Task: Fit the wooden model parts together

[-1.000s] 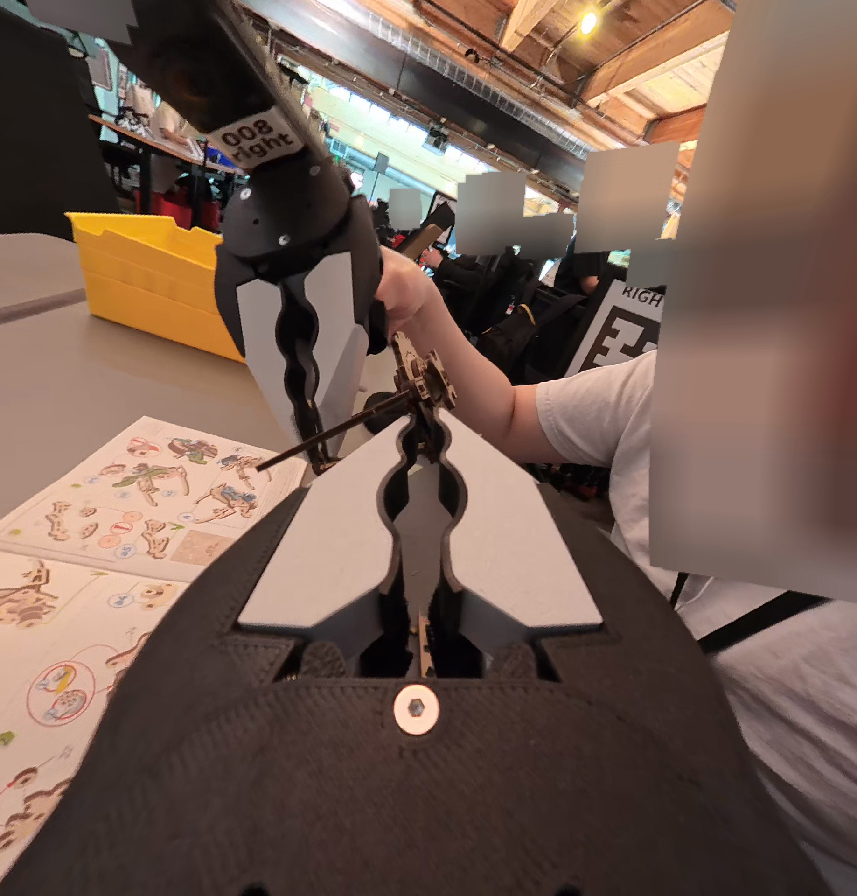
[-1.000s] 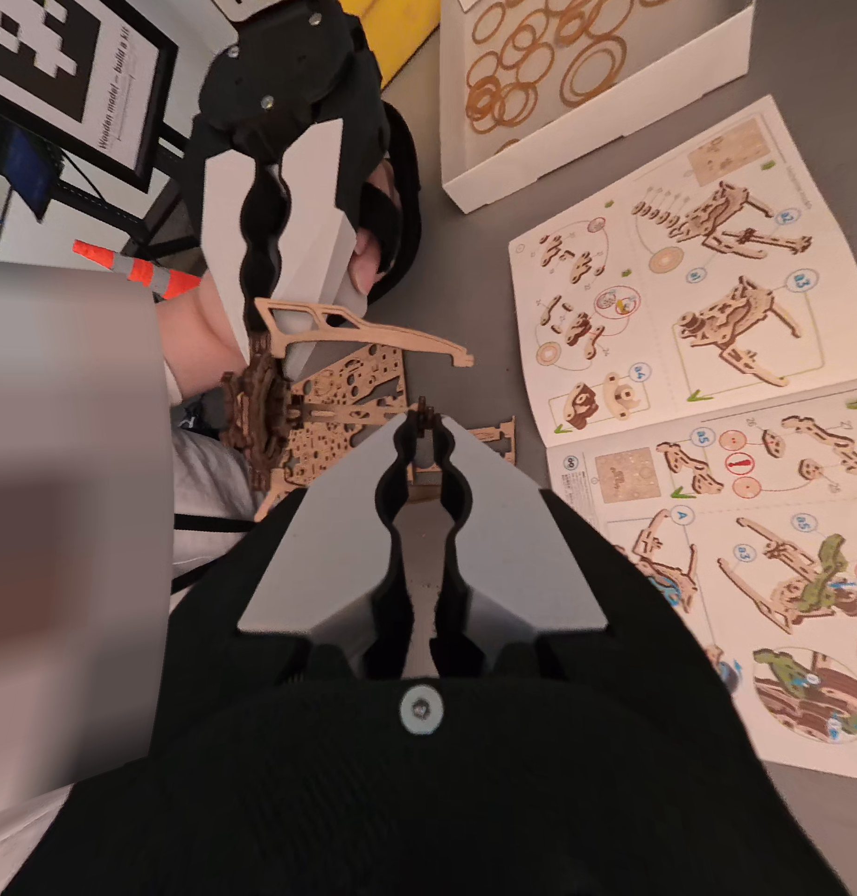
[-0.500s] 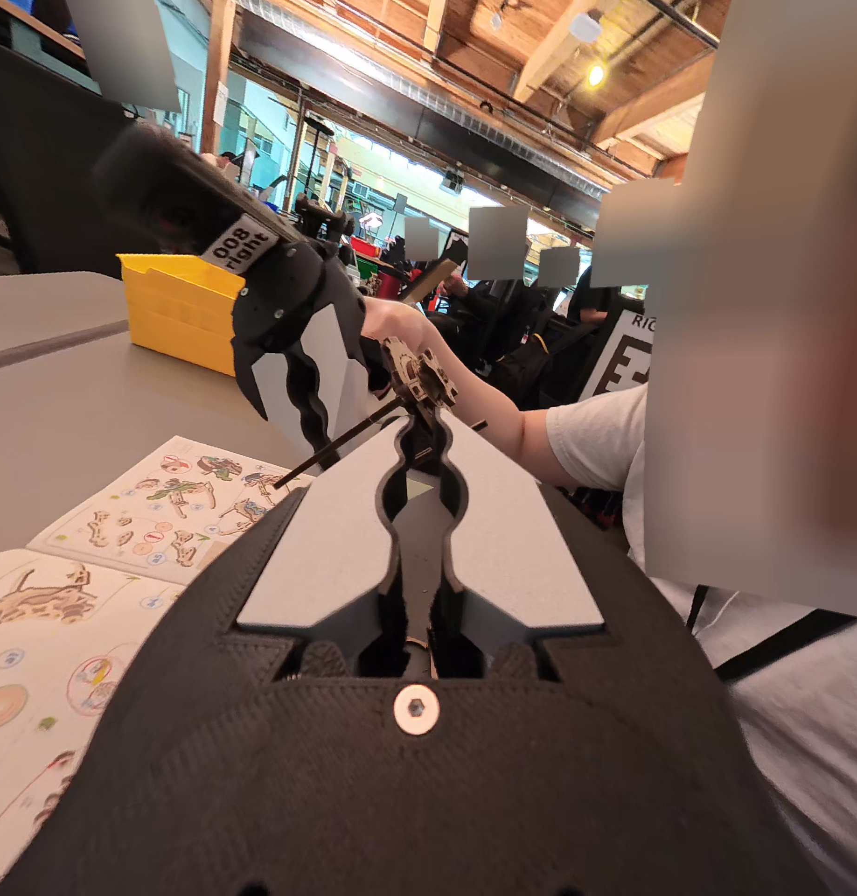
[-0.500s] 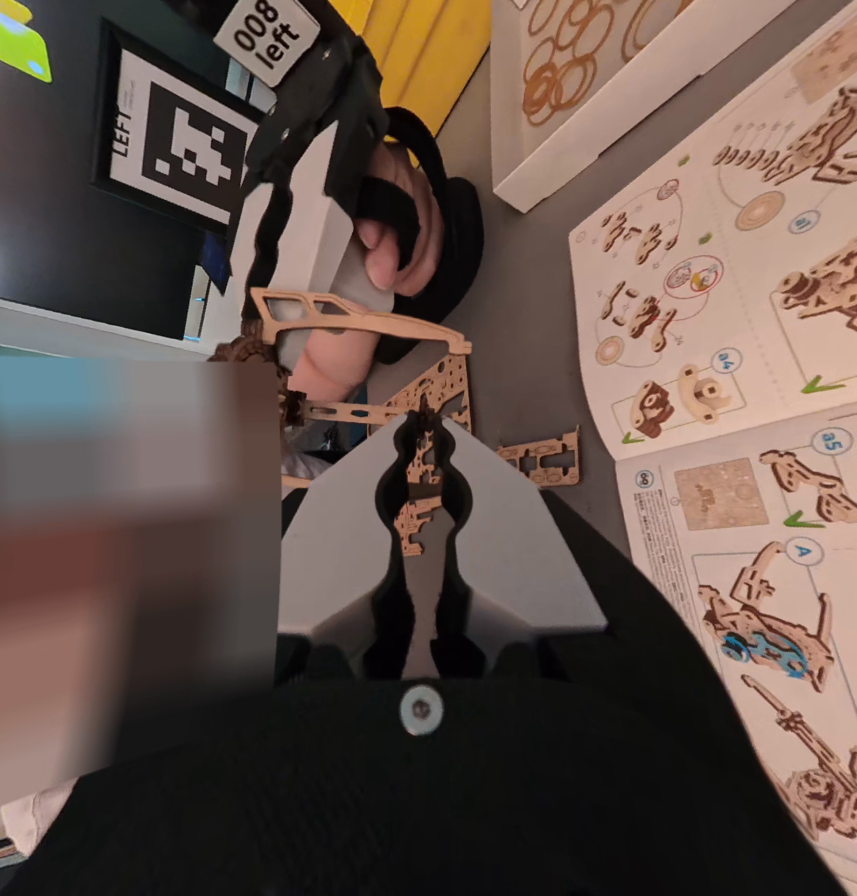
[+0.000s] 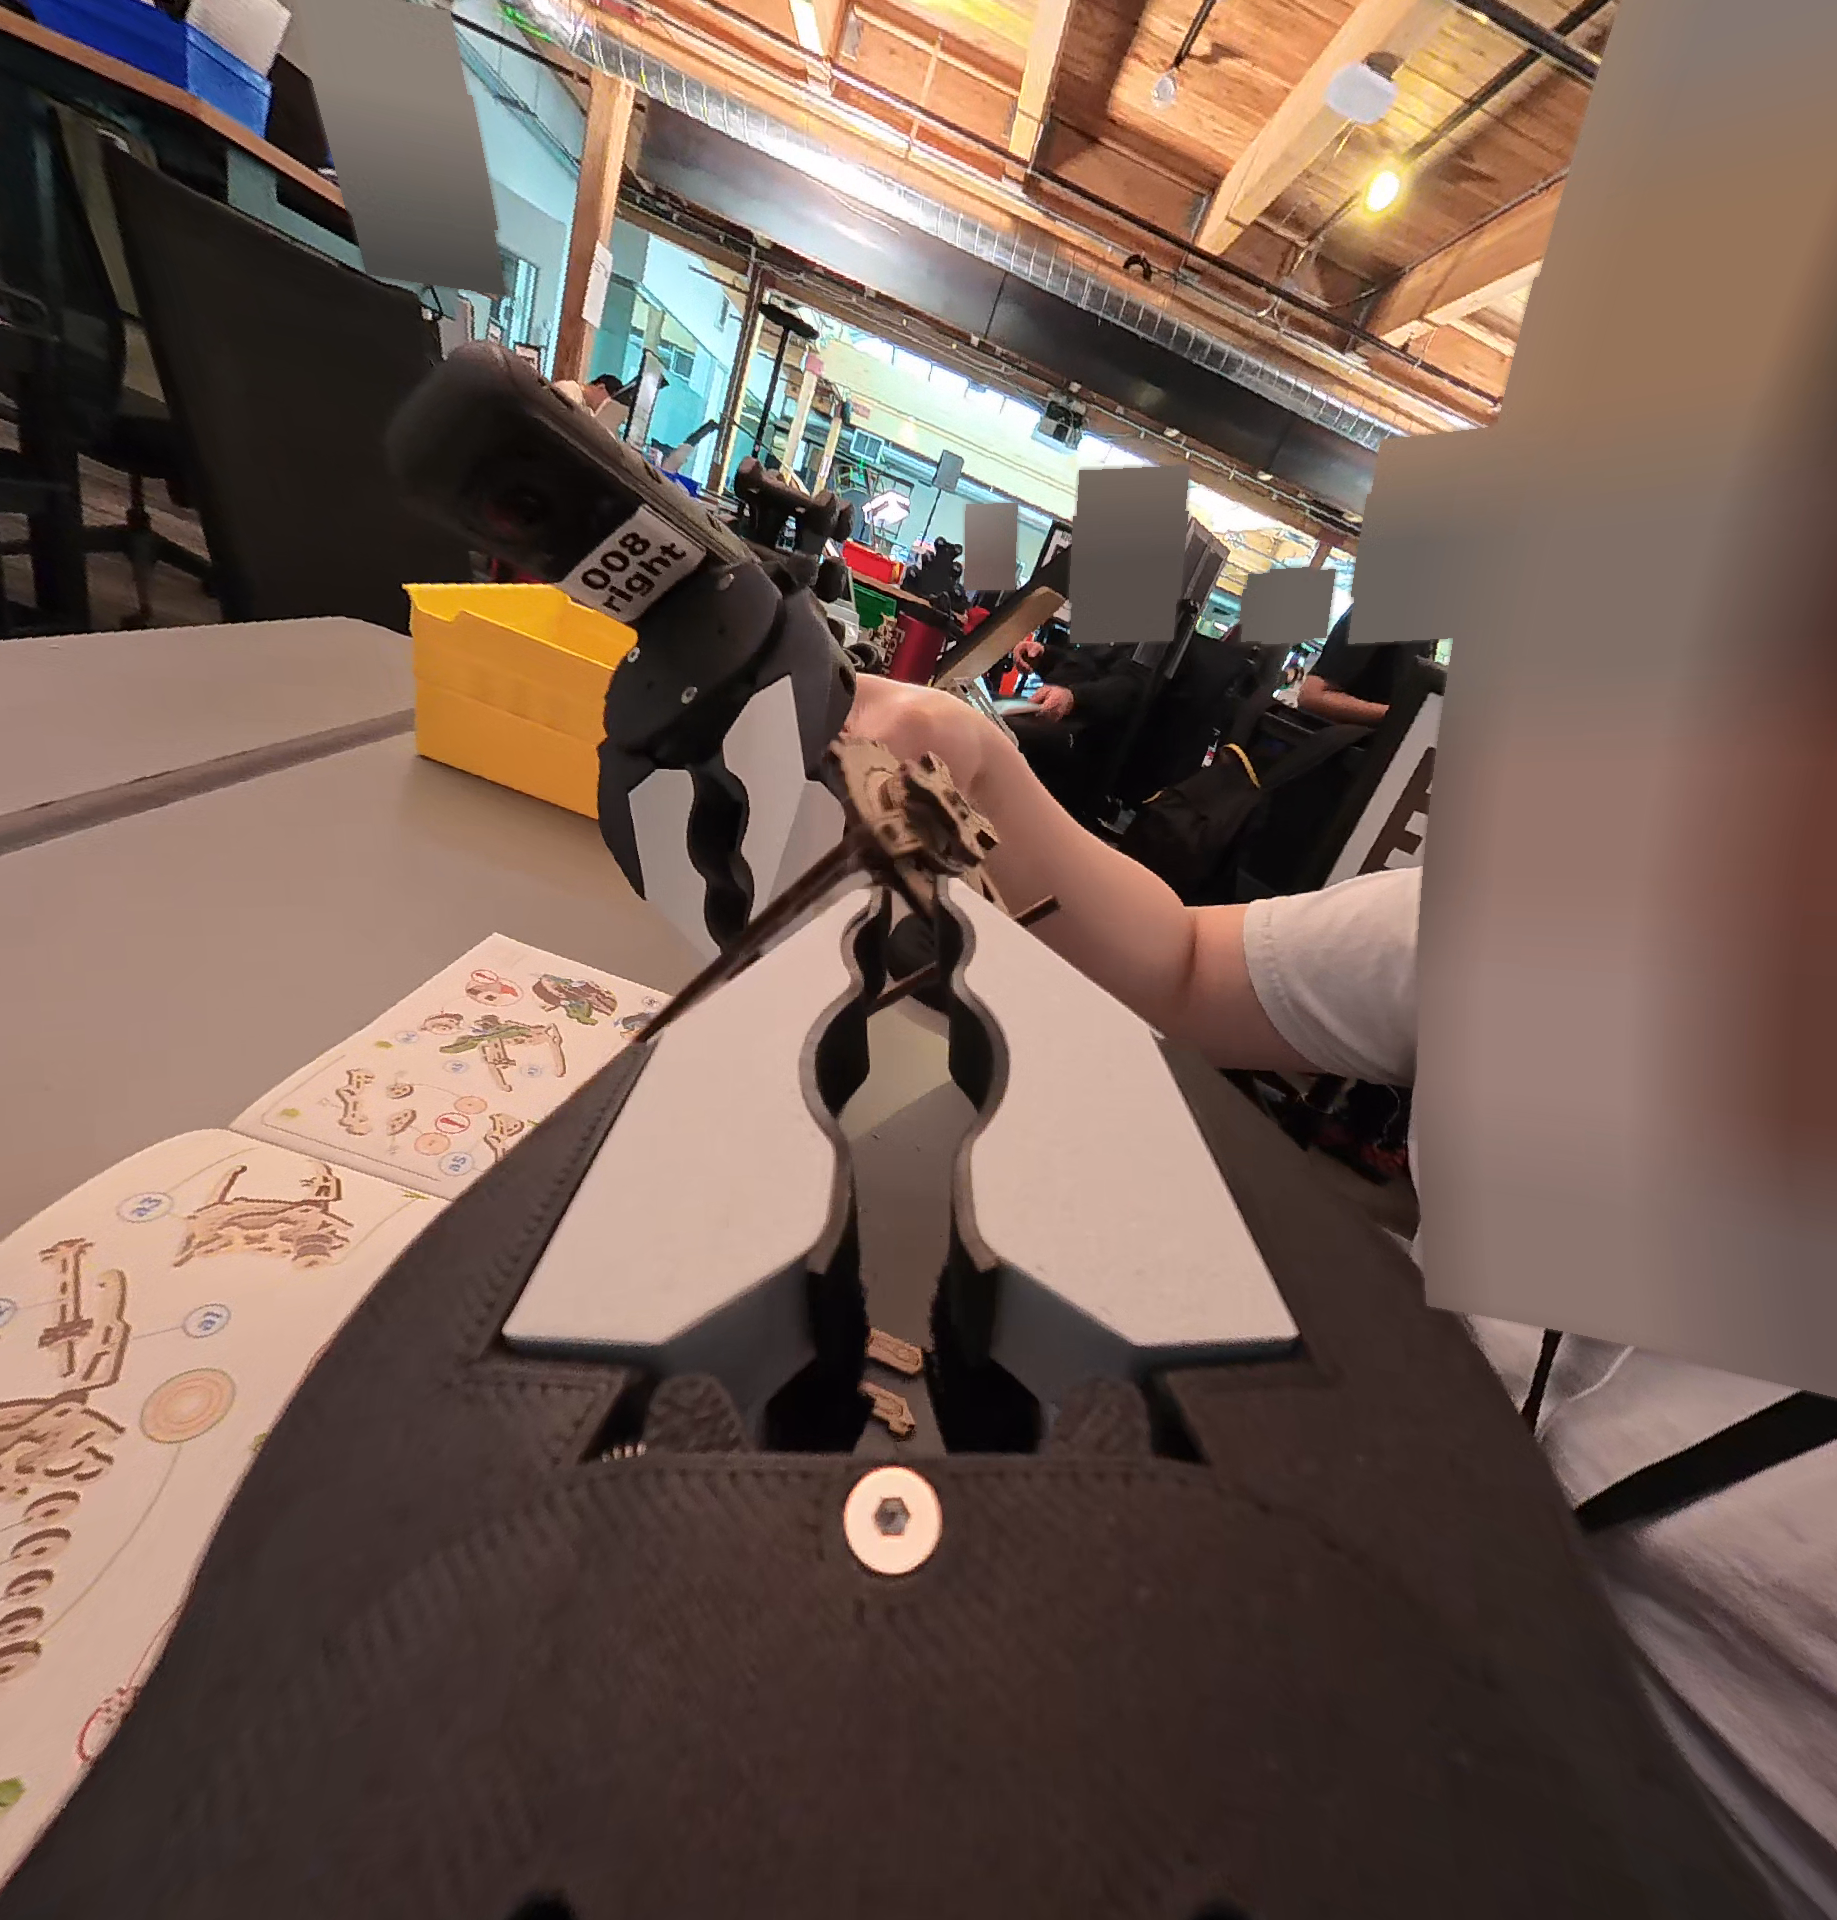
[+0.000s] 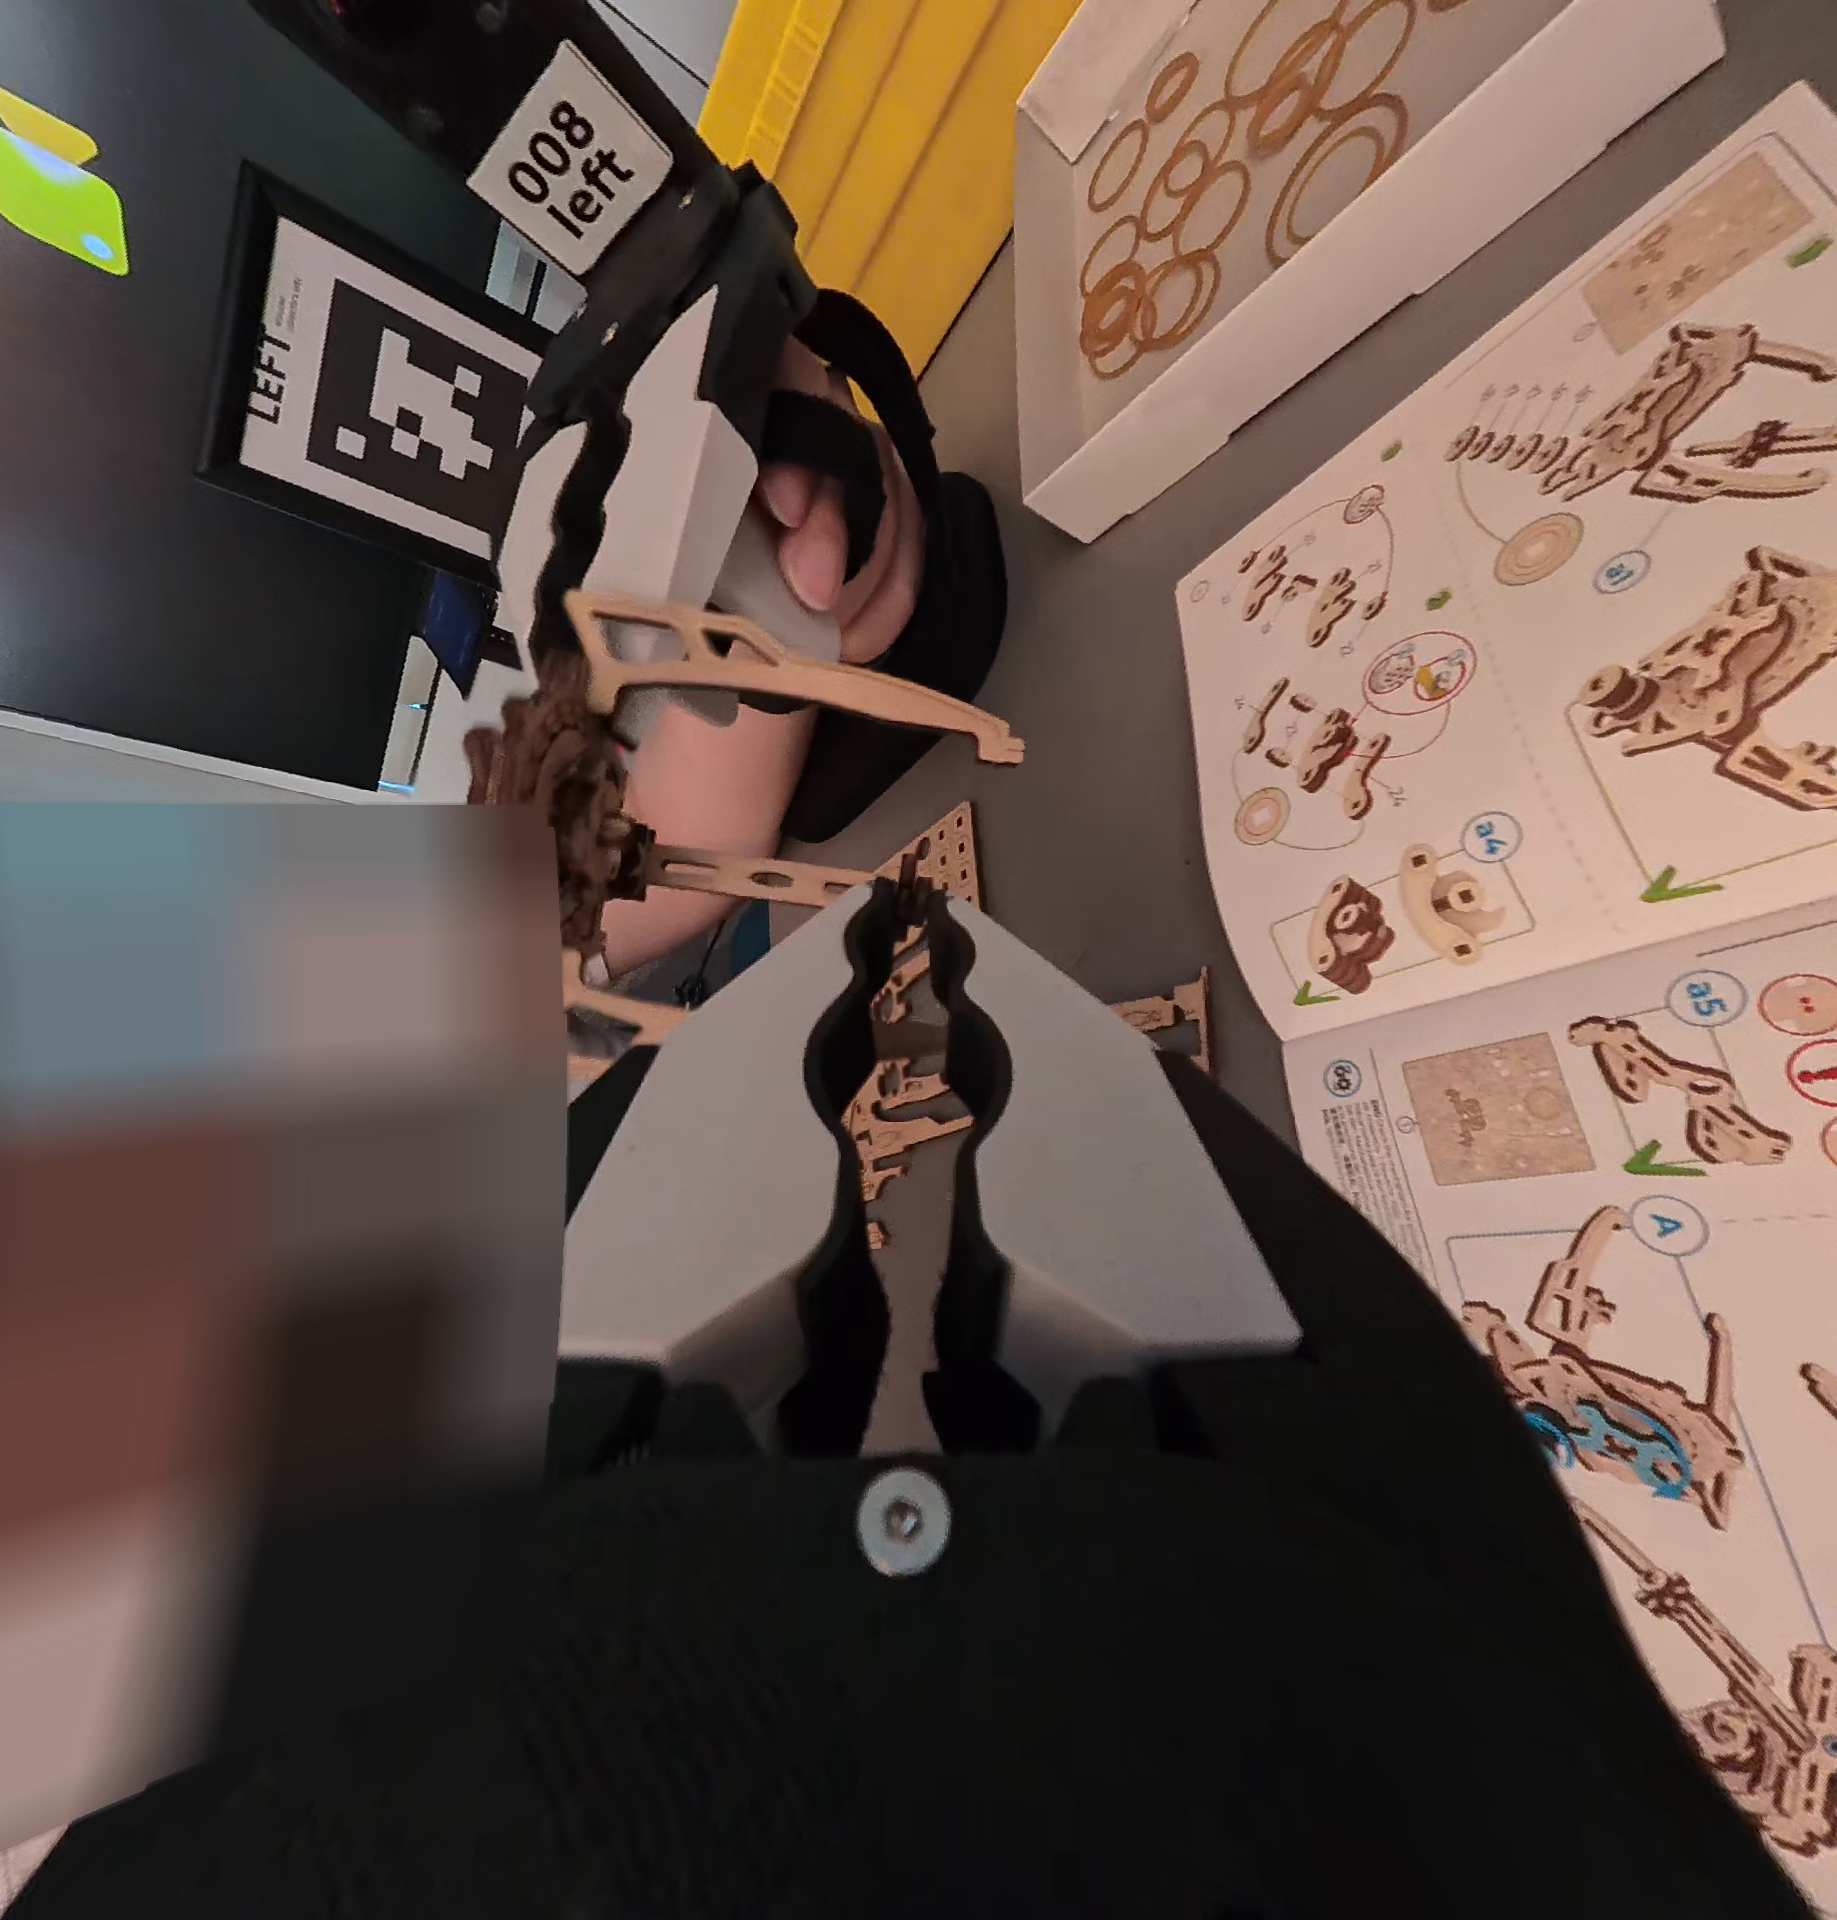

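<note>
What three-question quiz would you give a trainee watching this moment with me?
1. True or false: the left gripper is shut on the wooden gear assembly.
2. Pick one: what lies in the white box? A) wooden rings B) metal screws C) paint pots
3. Short answer: what does the right gripper pinch at its tips?

Key: 1 true. 2 A. 3 a thin wooden part, held up close to the gear assembly.
</note>
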`<action>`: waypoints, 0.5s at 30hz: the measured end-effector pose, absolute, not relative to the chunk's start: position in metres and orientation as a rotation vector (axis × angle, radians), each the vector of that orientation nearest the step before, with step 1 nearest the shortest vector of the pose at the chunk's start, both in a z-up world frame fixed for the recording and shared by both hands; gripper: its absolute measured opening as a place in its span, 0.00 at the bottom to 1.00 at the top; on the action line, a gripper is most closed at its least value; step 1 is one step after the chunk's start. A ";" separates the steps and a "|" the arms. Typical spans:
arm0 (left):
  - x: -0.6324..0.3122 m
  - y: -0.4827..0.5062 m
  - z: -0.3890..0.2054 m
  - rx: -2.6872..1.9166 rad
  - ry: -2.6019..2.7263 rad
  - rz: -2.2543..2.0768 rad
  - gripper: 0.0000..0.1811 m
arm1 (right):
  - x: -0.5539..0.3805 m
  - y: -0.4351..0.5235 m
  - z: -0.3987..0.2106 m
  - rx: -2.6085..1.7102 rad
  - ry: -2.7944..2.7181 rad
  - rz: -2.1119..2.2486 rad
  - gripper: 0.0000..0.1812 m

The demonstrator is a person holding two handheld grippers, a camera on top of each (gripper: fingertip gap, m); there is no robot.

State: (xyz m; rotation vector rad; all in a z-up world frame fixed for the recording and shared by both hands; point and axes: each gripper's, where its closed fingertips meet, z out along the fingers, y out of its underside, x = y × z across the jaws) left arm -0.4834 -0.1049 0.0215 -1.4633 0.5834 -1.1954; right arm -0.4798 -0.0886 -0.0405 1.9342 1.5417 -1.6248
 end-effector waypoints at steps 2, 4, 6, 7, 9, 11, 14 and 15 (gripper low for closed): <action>-0.485 -0.104 0.023 -1.453 0.570 -1.202 0.03 | -0.480 -0.087 -0.042 1.945 1.546 -1.619 0.02; -0.486 -0.105 0.025 -1.446 0.566 -1.201 0.02 | -0.480 -0.087 -0.041 1.948 1.545 -1.620 0.02; -0.485 -0.105 0.024 -1.451 0.575 -1.187 0.01 | -0.479 -0.086 -0.044 1.961 1.547 -1.604 0.02; -0.486 -0.104 0.024 -1.451 0.572 -1.182 0.01 | -0.479 -0.086 -0.044 1.961 1.545 -1.599 0.02; -0.488 -0.103 0.026 -1.444 0.550 -1.184 0.04 | -0.479 -0.085 -0.045 1.962 1.530 -1.601 0.02; -0.494 -0.100 0.028 -1.436 0.517 -1.177 0.08 | -0.478 -0.081 -0.044 1.974 1.518 -1.605 0.01; -0.500 -0.099 0.033 -1.409 0.482 -1.179 0.10 | -0.476 -0.074 -0.044 1.993 1.496 -1.617 0.02; -0.501 -0.099 0.034 -1.403 0.478 -1.177 0.10 | -0.476 -0.072 -0.044 2.000 1.489 -1.620 0.02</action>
